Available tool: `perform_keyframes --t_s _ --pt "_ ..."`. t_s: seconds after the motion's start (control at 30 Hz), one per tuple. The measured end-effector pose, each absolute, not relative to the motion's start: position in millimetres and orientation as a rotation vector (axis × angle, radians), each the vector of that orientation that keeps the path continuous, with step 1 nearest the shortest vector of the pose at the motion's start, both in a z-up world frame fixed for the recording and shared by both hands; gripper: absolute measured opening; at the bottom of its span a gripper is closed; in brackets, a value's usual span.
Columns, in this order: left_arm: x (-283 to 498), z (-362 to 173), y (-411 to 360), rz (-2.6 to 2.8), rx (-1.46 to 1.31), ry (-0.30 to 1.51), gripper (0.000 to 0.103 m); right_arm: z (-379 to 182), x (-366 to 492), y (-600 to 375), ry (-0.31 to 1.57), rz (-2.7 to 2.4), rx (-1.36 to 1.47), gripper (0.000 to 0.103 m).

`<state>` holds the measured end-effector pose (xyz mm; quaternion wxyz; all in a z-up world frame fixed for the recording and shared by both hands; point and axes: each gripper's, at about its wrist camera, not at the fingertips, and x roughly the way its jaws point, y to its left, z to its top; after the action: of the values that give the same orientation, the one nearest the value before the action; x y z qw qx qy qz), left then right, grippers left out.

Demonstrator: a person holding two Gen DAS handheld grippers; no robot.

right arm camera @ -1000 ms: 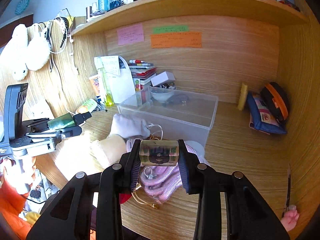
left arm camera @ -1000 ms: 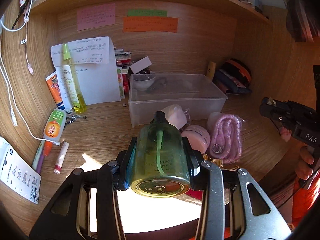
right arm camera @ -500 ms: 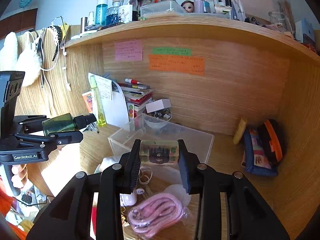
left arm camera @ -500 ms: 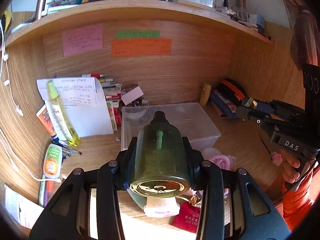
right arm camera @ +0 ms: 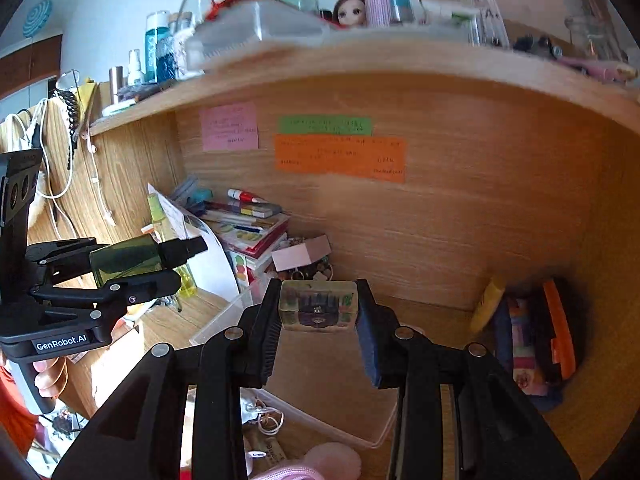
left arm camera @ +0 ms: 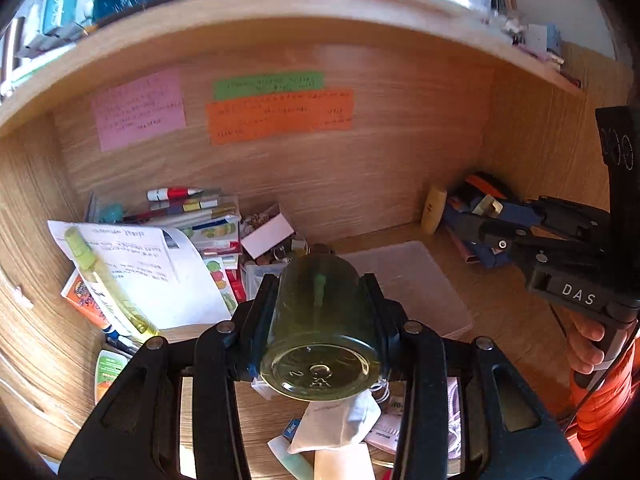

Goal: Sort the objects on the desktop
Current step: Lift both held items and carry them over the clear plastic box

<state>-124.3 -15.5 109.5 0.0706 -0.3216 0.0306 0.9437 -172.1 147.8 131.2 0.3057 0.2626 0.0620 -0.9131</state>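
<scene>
So, leftmost: left gripper [left arm camera: 320, 312] clamps the green spray bottle [left arm camera: 320, 320], long axis along the fingers, nozzle forward, held above the bench [left arm camera: 500, 312]. Clear bin [left arm camera: 404, 280] lies below and ahead, nearer the right side. Right gripper [right arm camera: 318, 308] pinches a small clear block [right arm camera: 318, 306], level, over the bin.
</scene>
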Motion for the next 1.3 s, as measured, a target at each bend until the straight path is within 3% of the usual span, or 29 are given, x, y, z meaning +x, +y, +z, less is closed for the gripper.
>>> perform_keyframes --t_s 0.47,1.3 --pt "-204.1 16.1 -11.9 2.608 -1.375 0.115 0.041 25.2 -241.0 125.9 0.319 -2.330 1.057 0.031" --pt "-252.8 -34.4 -9.4 2.384 -1.591 0.129 0.041 -17.9 -267.2 94.9 0.605 -2.161 1.302 0.031"
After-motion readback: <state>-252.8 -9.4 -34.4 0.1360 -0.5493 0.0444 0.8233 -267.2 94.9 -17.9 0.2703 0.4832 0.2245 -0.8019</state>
